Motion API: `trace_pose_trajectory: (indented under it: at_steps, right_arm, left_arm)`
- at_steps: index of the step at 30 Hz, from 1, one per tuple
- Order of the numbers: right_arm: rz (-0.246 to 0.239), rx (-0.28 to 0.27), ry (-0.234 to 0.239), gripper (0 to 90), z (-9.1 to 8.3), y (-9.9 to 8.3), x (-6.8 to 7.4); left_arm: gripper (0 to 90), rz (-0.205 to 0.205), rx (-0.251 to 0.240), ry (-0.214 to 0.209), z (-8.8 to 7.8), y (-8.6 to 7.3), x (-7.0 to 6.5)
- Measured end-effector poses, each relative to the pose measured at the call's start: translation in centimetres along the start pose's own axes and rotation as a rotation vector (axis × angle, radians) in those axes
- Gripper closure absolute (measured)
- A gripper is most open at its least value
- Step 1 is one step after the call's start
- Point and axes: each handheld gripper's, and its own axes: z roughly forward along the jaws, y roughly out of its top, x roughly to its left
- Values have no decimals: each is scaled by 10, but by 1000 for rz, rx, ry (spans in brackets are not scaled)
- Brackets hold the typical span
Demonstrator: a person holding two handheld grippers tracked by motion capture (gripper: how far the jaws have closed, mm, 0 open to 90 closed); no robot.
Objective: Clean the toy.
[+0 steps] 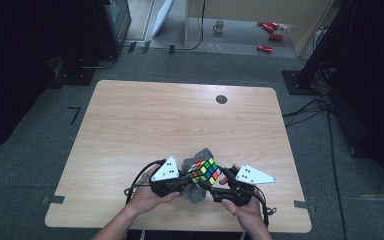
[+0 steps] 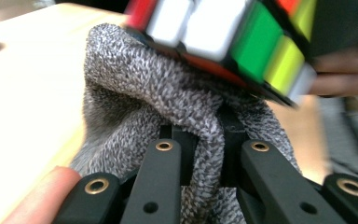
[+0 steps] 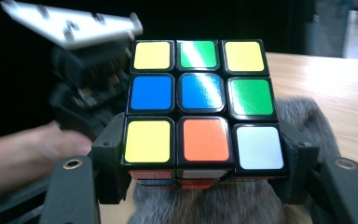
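The scrambled Rubik's cube (image 1: 204,170), at the table's (image 1: 130,130) six o'clock edge, sits clamped between the right gripper's (image 1: 219,181) jaws above a grey knitted cloth (image 2: 168,98) pinched by the left gripper (image 2: 205,154); apparently wiping is underway, next needing steady rubbing.

Scrambled puzzle cube (image 1: 203,170), tilted, held above grey knitted cloth (image 1: 198,192), near wooden table's (image 1: 180,115) front edge

In the left gripper view the puzzle cube (image 2: 223,37) is blurred and cut off by the top edge, hiding part of the grey cloth (image 2: 135,93) beneath it.
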Motion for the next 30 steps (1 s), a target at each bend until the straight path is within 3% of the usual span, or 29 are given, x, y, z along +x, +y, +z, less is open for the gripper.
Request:
trace_pose_trajectory:
  at_steps: [2,4,7,9,11,15,18,20,22,23,25,27,28,30]
  right_arm:
    - [17,0,-20,346,2,-1,-2]
    - [49,-16,-48,346,2,-1,-7]
    - [65,-32,-59,346,-2,1,-9]
    - [60,-24,-49,346,-2,0,-7]
    - [40,0,-40,346,1,-1,-4]
    - [55,-17,-39,346,2,0,-6]
    - [74,-42,-65,346,-5,2,-11]
    - [74,-39,-75,346,-6,1,-12]
    - [68,-21,-74,346,-5,0,-12]
    - [63,-13,-74,346,-3,-1,-11]
    - [74,-24,-65,346,-2,-2,-11]
    - [89,-46,-67,346,-3,0,-13]
    - [97,-52,-74,346,-4,0,-14]
    - [98,-51,-83,346,-5,-1,-16]
  left_arm:
    - [836,-3,-22,-5,-6,1,2]
    - [836,19,-40,-31,-7,1,-2]
    - [835,36,-26,-32,-3,1,-6]
    - [833,-8,-14,13,-1,2,-1]
    - [835,-54,-17,19,-4,1,4]
    - [835,11,-38,-42,-7,1,-2]
    - [832,26,-54,-72,-8,3,-5]
    - [826,-19,-52,-26,-8,5,-2]
    - [821,-110,-54,34,-10,6,6]
    - [824,-124,-66,29,-12,5,8]
    - [830,-74,-69,-15,-13,4,5]
    - [829,-9,-48,-98,-11,4,-2]
    - [828,11,-29,-108,-9,5,-5]
    - [823,-1,-19,-82,-7,7,-6]
